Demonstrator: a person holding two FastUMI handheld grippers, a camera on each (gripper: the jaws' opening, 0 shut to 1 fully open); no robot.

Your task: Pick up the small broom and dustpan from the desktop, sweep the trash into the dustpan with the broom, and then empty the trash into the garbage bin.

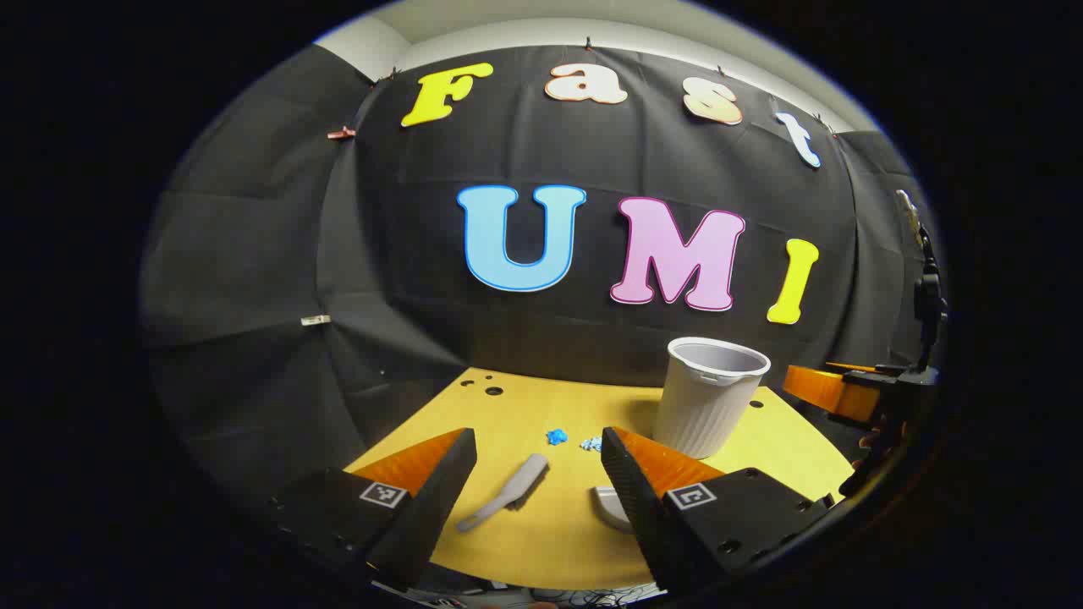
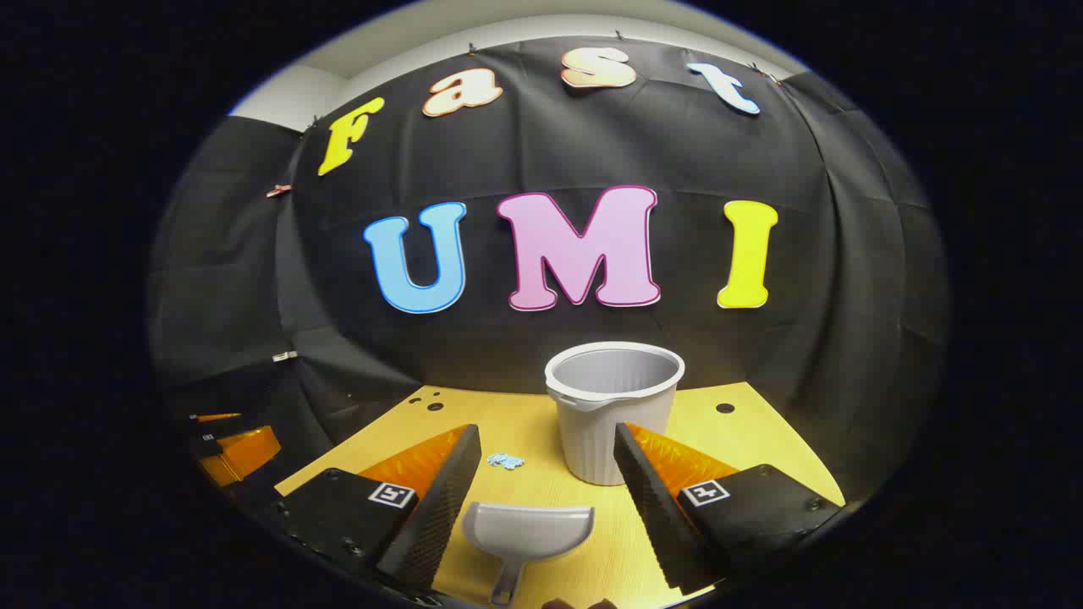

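Observation:
A small grey broom [image 1: 508, 491] lies on the yellow desktop [image 1: 550, 541], below and between the fingers of my open left gripper [image 1: 539, 440]. Blue scraps of trash [image 1: 556, 436] lie just beyond the broom. The grey dustpan [image 2: 529, 529] rests flat on the desktop [image 2: 744, 440], handle toward me, between the fingers of my open right gripper [image 2: 548, 433]. Its edge [image 1: 609, 507] peeks out beside my left gripper's right finger. The white ribbed garbage bin [image 2: 613, 406] stands upright behind the dustpan, with the trash [image 2: 506, 461] to its left. Neither gripper holds anything.
The right gripper [image 1: 846, 393] hovers off the desktop's right edge, past the bin [image 1: 706, 397]. The left gripper [image 2: 241, 452] sits off the left edge. Small holes [image 1: 493, 391] mark the desktop's far corners. The black cloth wall closes the back.

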